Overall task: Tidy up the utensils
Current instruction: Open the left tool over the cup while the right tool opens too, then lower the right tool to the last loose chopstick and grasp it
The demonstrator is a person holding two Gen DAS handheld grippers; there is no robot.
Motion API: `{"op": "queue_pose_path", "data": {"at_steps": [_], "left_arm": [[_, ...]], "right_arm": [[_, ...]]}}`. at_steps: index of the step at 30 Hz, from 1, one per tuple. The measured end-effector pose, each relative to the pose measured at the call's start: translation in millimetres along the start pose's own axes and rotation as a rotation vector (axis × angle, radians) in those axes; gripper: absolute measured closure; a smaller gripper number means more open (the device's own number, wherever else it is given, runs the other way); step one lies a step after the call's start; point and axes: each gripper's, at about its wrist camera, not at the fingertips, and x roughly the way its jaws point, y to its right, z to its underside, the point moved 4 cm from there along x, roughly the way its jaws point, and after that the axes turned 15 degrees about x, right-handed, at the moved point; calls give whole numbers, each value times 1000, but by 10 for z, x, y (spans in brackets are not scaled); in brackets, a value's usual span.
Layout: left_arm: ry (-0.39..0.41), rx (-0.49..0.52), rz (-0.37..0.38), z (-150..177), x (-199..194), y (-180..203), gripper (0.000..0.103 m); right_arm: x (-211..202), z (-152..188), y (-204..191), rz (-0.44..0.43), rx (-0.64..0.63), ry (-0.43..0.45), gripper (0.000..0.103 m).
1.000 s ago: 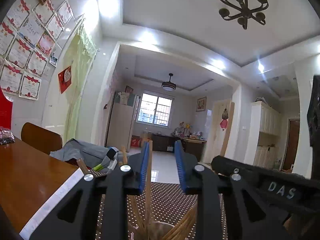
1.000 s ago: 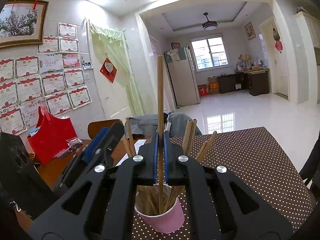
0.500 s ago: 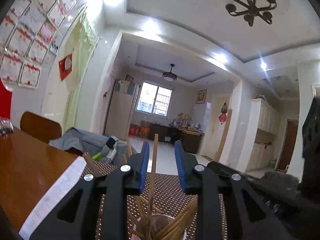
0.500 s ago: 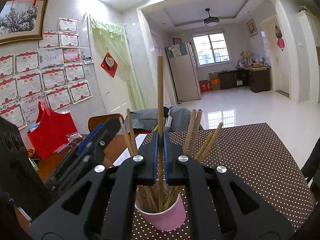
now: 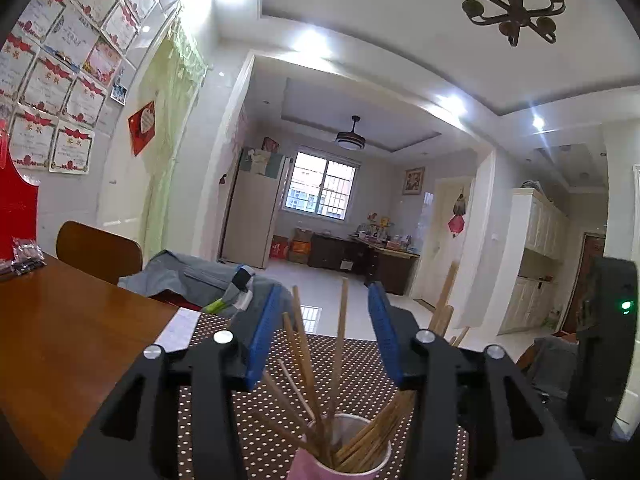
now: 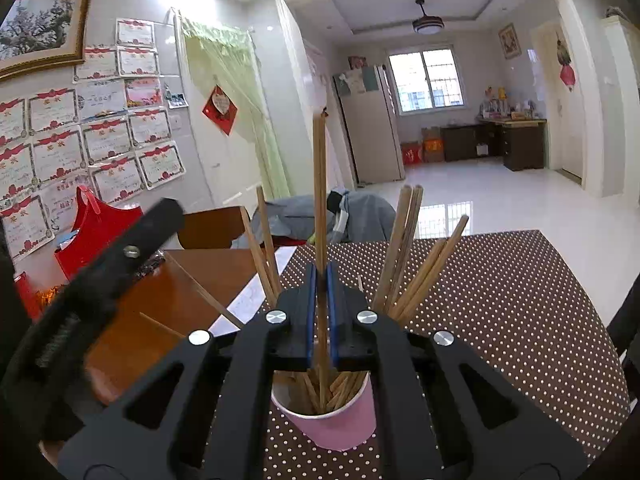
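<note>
1. Polka-dotted brown tablecloth [image 6: 500,300] is spread over the near part of a wooden table [image 5: 60,344]; bare wood is seen to the left, w/ a white paper sheet [image 5: 176,330] lying at the cloth's edge.
2. Pink paper cup [image 6: 336,424] is stood upright on the cloth, just below both grippers; it is filled w/ wooden chopsticks [image 6: 404,248] fanned out at various tilts.
3. Right gripper [image 6: 321,300] is held directly over the cup, jaws pressed together on one upright chopstick [image 6: 319,184]; its lower end is seen down inside the cup, its top well above the rest.
4. Left gripper [image 5: 322,332] is held over the same cup [image 5: 340,456] from the other side; its jaws are opening, blue pads set apart. Several chopsticks [image 5: 340,336] are seen standing up in the gap, but no pad is pressed on any; none is gripped.
5. In the right wrist view, the left gripper's black body [image 6: 100,276] is seen at left, blurred; two thin sticks [image 6: 200,292] are seen lying on the bare wood beneath it.
6. Farther left, a red bag [image 6: 96,228] is stood on the table by the wall; a wooden chair back [image 5: 98,252] and a grey garment [image 5: 188,276] are seen beyond the table edge.
7. Wall behind is covered w/ red-bordered certificates [image 6: 120,148]; a green curtain [image 6: 236,100], a fridge [image 6: 368,124] and a window [image 6: 426,80] are seen in the far room.
</note>
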Motion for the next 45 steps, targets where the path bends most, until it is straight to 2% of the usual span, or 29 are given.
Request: {"op": "queue_pose_path", "data": {"at_steps": [11,15,17,18,19,20,30,35,39,42,45], "left_arm": [[-53,55,-16,3,-89,38,57],[-56,81,-23,-31,-157,69,53],[-59,94,-24,-44,-199,84,53],[-64,100,-25,-46,-215,89,51],[-67,105,-28,-49,-229,95,51],[-69,109,-29,-52,-242,100,49],[-97,170,-36,-175,-526,-17,46],[-104,183,-84,-241,-621,-314,41],[-197,131,-116,-116,-442,-651,41],[-264,98,-110,26,-273,-782,41],[-372,59,-122,226,-24,-919,41]], "right_arm": [[-88,23,-9,23,-8,7,96],[-160,5,-37,32,-10,20,95],[-193,4,-47,33,-12,27,87],[-208,2,-55,34,-12,32,73],[-237,-1,-61,34,-9,42,53],[-257,-4,-63,33,-8,50,49],[-516,-53,-2,44,2,99,49],[-592,-29,393,141,27,110,48],[-518,-3,726,209,65,88,48],[-379,30,861,227,80,51,48],[-245,48,952,249,85,24,48]]}}
